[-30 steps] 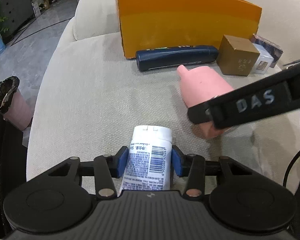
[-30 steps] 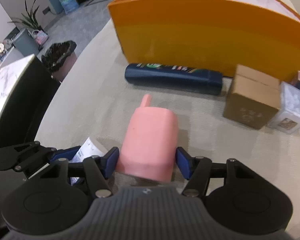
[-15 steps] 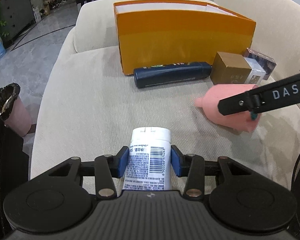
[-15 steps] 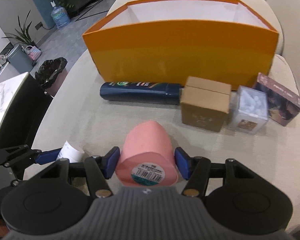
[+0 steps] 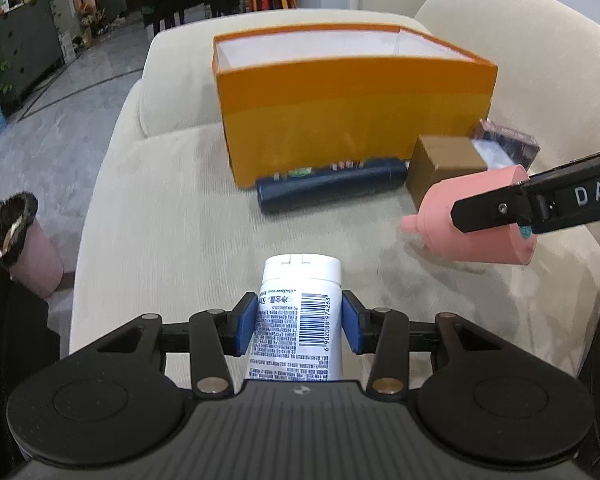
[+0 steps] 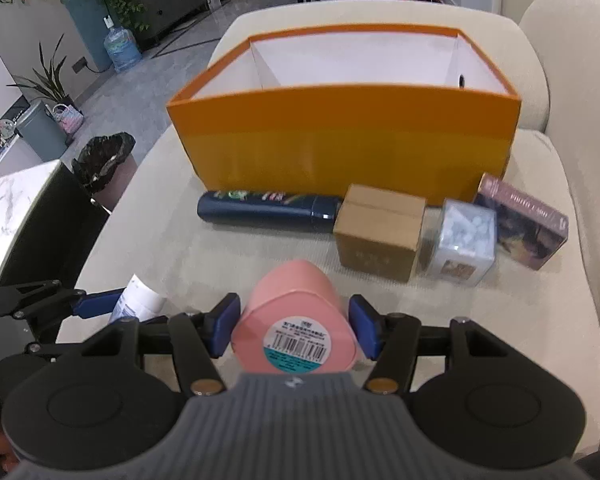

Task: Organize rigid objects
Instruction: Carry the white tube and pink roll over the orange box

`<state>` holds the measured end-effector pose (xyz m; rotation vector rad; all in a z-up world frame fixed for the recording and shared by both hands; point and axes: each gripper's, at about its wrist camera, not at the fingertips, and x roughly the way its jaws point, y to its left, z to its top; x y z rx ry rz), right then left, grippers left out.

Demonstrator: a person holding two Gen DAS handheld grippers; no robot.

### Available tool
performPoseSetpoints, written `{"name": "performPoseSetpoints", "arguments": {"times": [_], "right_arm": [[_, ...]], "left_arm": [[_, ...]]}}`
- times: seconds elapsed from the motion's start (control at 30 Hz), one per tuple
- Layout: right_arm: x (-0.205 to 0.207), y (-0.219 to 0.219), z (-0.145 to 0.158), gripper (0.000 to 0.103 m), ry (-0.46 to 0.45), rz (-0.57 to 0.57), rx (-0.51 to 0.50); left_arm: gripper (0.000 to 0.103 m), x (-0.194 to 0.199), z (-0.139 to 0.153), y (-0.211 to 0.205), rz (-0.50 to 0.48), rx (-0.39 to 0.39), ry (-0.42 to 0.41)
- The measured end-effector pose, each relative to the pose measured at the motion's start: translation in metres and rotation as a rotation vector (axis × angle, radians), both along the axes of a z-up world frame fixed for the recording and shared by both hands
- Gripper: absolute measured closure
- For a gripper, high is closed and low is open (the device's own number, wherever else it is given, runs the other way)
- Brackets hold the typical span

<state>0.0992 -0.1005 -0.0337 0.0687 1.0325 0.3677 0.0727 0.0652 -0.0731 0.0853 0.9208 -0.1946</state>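
Both grippers have risen: my right gripper (image 6: pixel 292 330) clamps the pink spouted plastic bottle (image 6: pixel 296 320), left gripper (image 5: pixel 299 322) the white barcoded tube (image 5: pixel 298 320); I clear the far orange cardboard box's (image 6: pixel 340 140) rim squarely.

even, soft indoor light; faint shadows; slight motion blur on the open orange cardboard box (image 5: pixel 352 120); fisheye bending at edges.
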Motion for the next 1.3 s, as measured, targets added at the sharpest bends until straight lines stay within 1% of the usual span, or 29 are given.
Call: {"name": "performPoseSetpoints", "arguments": {"times": [0.17,0.3,0.47,0.67,0.8,0.93,1.07,1.3], "right_arm": [[0.004,-0.004,0.019,0.043,-0.040,0.002,0.002],[0.011,-0.005,0.035,0.043,-0.077,0.013,-0.004],[0.030,-0.009,0.061,0.043,-0.137,0.007,-0.003],[0.056,-0.016,0.098,0.043,-0.215,-0.009,0.001],[0.079,-0.020,0.110,0.043,-0.237,-0.029,0.002],[0.103,-0.022,0.109,0.044,-0.240,-0.044,-0.009],[0.126,-0.025,0.099,0.044,-0.228,-0.062,-0.020],[0.164,-0.031,0.073,0.044,-0.187,-0.086,-0.044]], "left_arm": [[0.053,0.017,0.023,-0.004,-0.017,0.000,-0.047],[0.053,0.038,0.049,-0.008,-0.037,0.010,-0.096],[0.053,0.070,0.079,-0.013,-0.045,0.006,-0.145],[0.053,0.113,0.103,-0.019,-0.052,-0.027,-0.172],[0.053,0.142,0.107,-0.022,-0.047,-0.037,-0.163],[0.053,0.164,0.101,-0.027,-0.042,-0.041,-0.142],[0.053,0.180,0.090,-0.032,-0.042,-0.032,-0.108],[0.053,0.210,0.073,-0.037,-0.036,-0.014,-0.045]]}}
